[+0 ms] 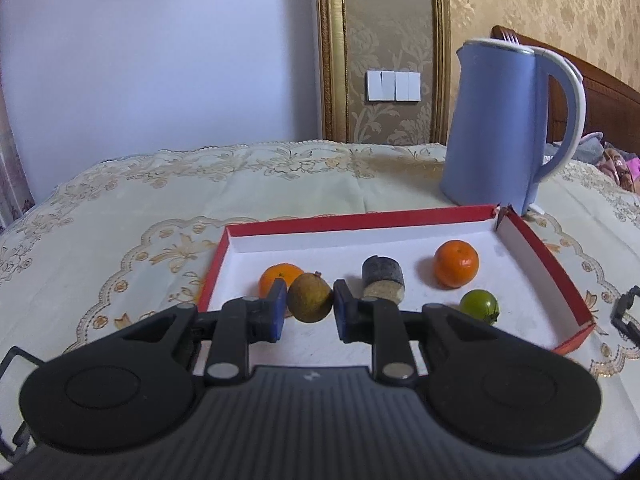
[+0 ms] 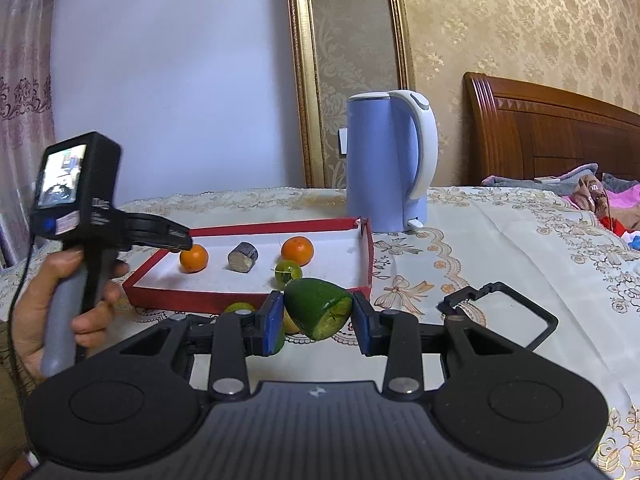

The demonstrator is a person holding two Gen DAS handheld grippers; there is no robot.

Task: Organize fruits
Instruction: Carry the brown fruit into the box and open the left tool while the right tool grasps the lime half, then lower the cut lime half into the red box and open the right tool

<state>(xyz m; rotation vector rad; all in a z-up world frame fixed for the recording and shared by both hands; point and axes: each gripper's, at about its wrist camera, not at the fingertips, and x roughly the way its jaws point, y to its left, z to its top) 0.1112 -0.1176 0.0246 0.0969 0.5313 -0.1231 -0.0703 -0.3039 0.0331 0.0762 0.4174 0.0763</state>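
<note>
Left wrist view: the left gripper clamped a brown fruit above the red tray; the right gripper clamped a green fruit piece.

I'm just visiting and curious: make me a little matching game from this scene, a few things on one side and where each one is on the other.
Things:
1. brown fruit
2. green cut fruit
3. small green fruit
4. blue kettle

Places:
A. behind the red tray, on the cloth
B. gripped in the right gripper
C. lying in the tray
D. gripped in the left gripper

Pairs: 1-D, 2-B, 3-C, 4-A
</note>
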